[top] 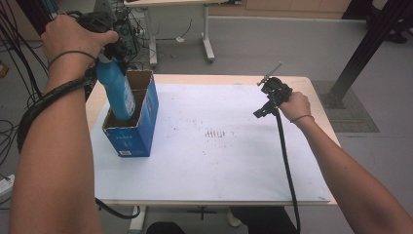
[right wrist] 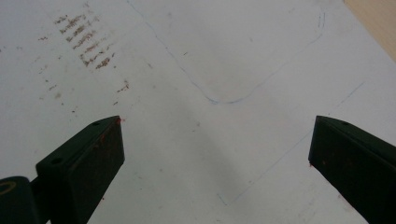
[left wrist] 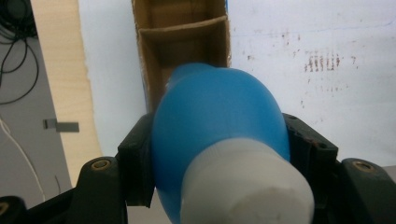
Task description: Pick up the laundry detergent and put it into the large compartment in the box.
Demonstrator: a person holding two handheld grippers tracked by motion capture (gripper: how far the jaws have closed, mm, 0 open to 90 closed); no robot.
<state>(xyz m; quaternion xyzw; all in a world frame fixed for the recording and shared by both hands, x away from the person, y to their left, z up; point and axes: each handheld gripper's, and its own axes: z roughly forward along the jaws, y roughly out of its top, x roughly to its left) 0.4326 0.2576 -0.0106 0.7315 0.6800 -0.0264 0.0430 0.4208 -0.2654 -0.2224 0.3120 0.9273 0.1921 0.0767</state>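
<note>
Left gripper – fingers clamped on blue bottle at its shoulder, just below white cap. Bottle upright, slightly tilted, lower part inside blue cardboard box, in the compartment nearer the person. Box stands at left edge of white-covered surface. Right gripper at far right of surface, well apart from box – fingers spread wide, nothing between them, only bare sheet below.
</note>
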